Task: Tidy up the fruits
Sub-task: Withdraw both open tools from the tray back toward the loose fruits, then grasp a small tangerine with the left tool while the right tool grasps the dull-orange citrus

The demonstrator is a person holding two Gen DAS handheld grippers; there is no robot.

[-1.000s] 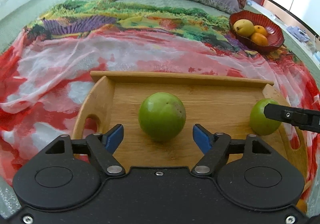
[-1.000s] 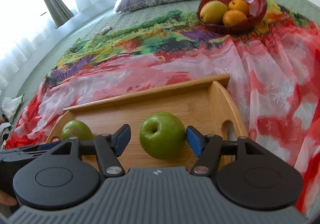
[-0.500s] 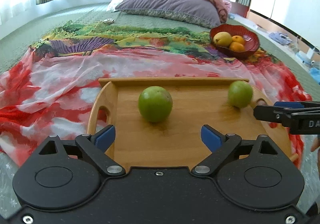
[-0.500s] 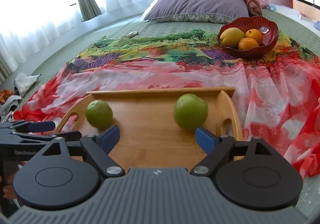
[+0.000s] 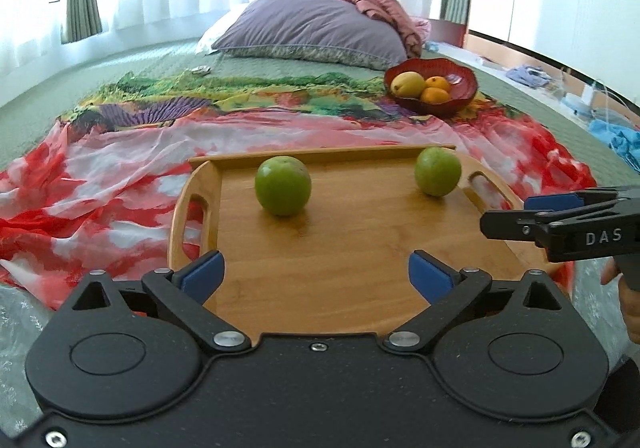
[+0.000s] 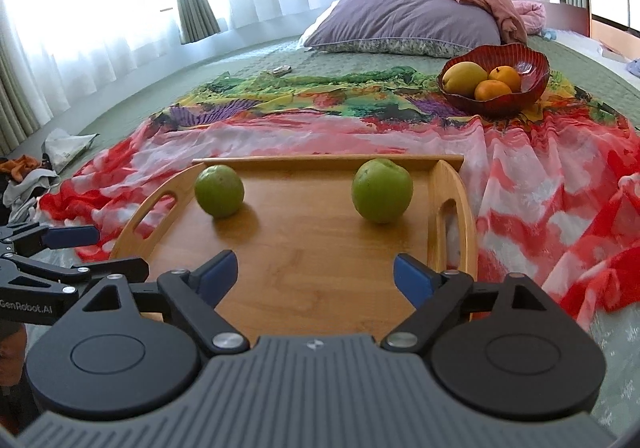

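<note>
the bed (image 5: 120, 64) fills both views, covered in green, with a bright red and multicolour cloth (image 5: 100, 176) spread across it and a purple pillow (image 5: 316, 28) at the far end. on the cloth lies a wooden tray (image 5: 360, 248), its long axis running left to right across both views, a cut-out handle at each short end; its near edge is hidden behind the grippers. the left gripper (image 5: 316, 272) hangs over the near part of the tray with its blue-tipped fingers (image 5: 200, 272) spread wide and holding nothing. the right gripper (image 6: 316, 272) does the same, fingers apart and empty; in the left wrist view it shows only partly, cut off at the right edge. a red bowl (image 6: 520, 88) sits further up the bed on the cloth, well apart from the tray, holding a yellow fruit (image 6: 464, 78) and two oranges (image 6: 494, 90). two green apples rest near the tray's far rim, well apart: the left apple (image 5: 283, 186) and the right apple (image 5: 437, 171). which way their stems point is hard to make out.
</note>
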